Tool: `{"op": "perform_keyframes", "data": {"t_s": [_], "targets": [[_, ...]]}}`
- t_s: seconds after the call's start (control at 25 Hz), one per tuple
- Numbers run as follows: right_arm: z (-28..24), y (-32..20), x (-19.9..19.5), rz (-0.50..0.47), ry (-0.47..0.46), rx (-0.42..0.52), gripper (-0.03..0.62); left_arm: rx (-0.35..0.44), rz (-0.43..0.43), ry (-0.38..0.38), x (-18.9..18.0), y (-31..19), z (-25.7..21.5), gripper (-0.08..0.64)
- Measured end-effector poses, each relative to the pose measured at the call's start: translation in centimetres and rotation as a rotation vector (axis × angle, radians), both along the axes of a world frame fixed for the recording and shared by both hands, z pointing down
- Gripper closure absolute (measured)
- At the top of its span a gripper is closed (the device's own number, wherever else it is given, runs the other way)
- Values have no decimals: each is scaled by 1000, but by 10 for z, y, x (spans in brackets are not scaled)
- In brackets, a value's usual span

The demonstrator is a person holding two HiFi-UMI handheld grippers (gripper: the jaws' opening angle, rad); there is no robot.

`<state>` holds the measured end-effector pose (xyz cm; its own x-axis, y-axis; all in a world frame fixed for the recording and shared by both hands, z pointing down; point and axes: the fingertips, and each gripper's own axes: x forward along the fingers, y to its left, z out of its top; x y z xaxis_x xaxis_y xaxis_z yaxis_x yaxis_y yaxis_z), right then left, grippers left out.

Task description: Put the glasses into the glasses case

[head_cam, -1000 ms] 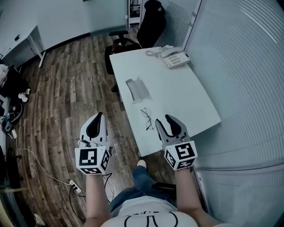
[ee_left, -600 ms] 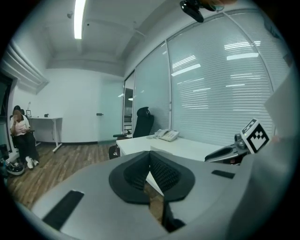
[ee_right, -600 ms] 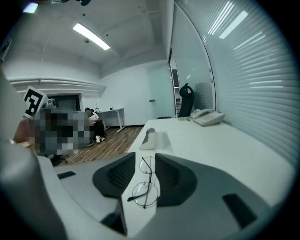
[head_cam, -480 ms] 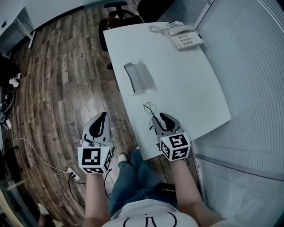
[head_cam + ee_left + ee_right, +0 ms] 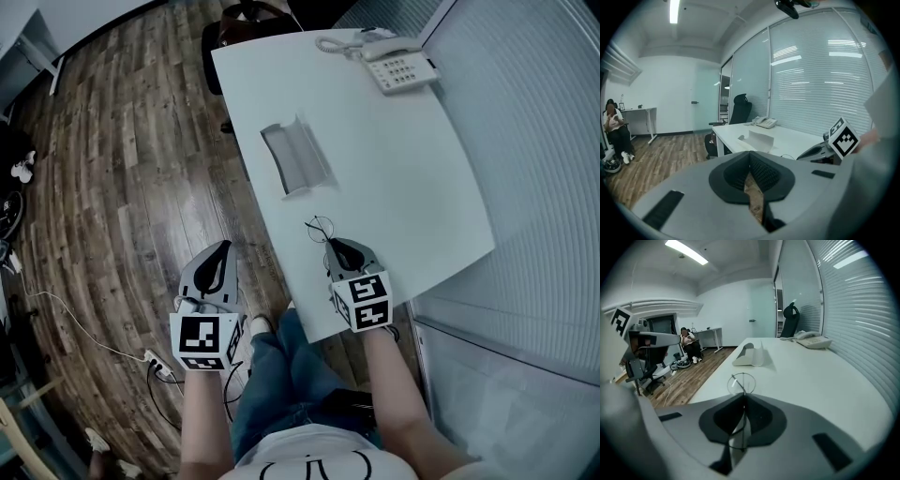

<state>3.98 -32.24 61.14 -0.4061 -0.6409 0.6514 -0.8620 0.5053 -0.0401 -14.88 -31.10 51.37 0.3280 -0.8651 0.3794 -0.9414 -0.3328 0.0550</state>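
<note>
Thin wire-framed glasses lie near the front edge of the white table. My right gripper sits on their near part; its jaws have just been closing and now pinch the wire frame between the pads, one lens sticking out ahead of my right gripper. The open grey glasses case lies farther back on the table, also visible as the case ahead. My left gripper hangs over the wooden floor left of the table, shut and empty.
A white desk phone with a coiled cord stands at the table's far corner. An office chair is behind the table. A cable and power strip lie on the floor. A person sits at a far desk.
Both grippers have sunk lower. The right gripper, open beside the glasses before, moved onto them and its jaws closed on the frame. The left stays over the floor.
</note>
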Motion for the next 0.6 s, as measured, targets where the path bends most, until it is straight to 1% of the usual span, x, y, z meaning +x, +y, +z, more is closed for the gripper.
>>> {"op": "perform_keyframes", "data": {"t_s": [0.12, 0.28, 0.4, 0.6], "targets": [[-5, -1, 0, -11, -6, 0, 574, 0, -5, -6, 0, -2, -1, 545], [-23, -5, 6, -5, -17, 21, 574, 27, -19, -15, -1, -6, -18, 545], [-47, -7, 11, 4, -41, 55, 574, 63, -27, -19, 0, -7, -39, 545], [-96, -11, 23, 18, -85, 137, 574, 147, -41, -31, 6, -8, -81, 545]]}}
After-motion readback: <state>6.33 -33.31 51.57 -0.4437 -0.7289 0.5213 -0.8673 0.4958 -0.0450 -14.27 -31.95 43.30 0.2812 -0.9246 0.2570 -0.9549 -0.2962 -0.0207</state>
